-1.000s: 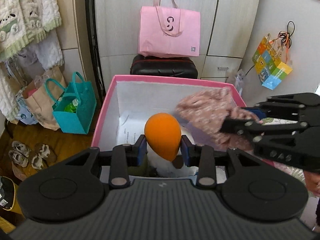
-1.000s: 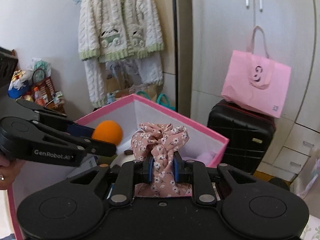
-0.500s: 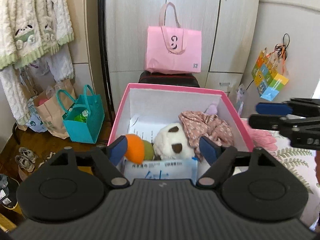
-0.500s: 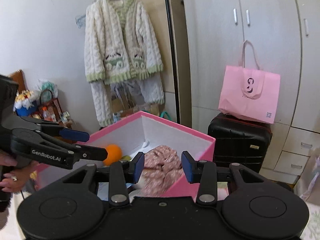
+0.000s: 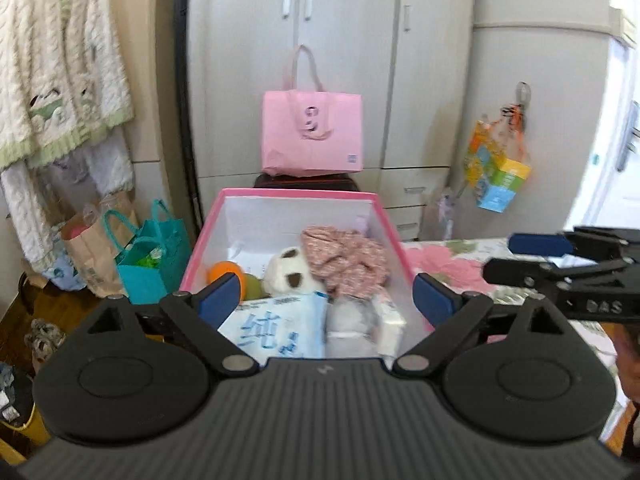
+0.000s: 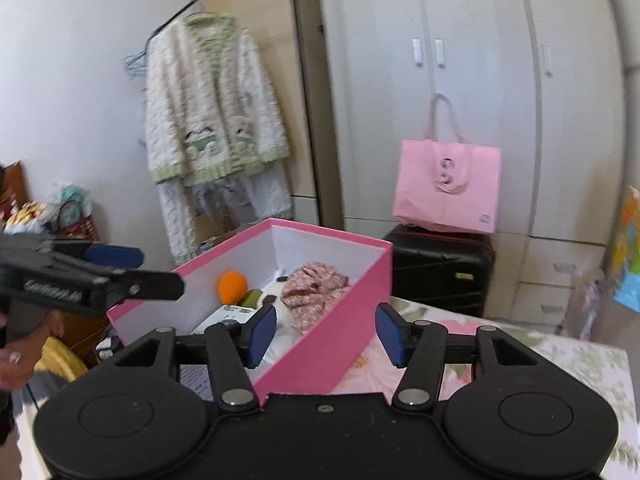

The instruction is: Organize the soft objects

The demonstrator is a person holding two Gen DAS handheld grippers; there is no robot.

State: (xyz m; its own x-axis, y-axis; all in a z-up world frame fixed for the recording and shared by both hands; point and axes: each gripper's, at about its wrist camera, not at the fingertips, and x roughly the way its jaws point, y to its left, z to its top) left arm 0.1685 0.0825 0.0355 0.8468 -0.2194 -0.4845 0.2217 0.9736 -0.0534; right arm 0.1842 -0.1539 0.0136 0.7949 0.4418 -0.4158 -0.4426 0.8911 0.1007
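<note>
A pink box (image 5: pixel 296 193) with a white inside stands on the flowered bed. In it lie an orange sponge (image 5: pixel 222 270), a white plush toy (image 5: pixel 287 274), a pink floral scrunchie (image 5: pixel 347 261) and a blue-printed tissue pack (image 5: pixel 276 327). The box (image 6: pixel 340 332) also shows in the right wrist view, with the sponge (image 6: pixel 232 286) and the scrunchie (image 6: pixel 316 288). My left gripper (image 5: pixel 326 300) is open and empty, above the box's near end. My right gripper (image 6: pixel 326 338) is open and empty, above the box's right wall.
A pink tote bag (image 5: pixel 312 136) sits on a black suitcase (image 6: pixel 440 268) behind the box, before white wardrobes. Teal and paper bags (image 5: pixel 148 252) stand on the floor at the left. A knit cardigan (image 6: pixel 212 108) hangs on the wall. The flowered bedspread (image 6: pixel 560 364) lies to the right.
Both grippers opened and let go: the orange sponge and the scrunchie now lie in the box. Both grippers have drawn back and up from it.
</note>
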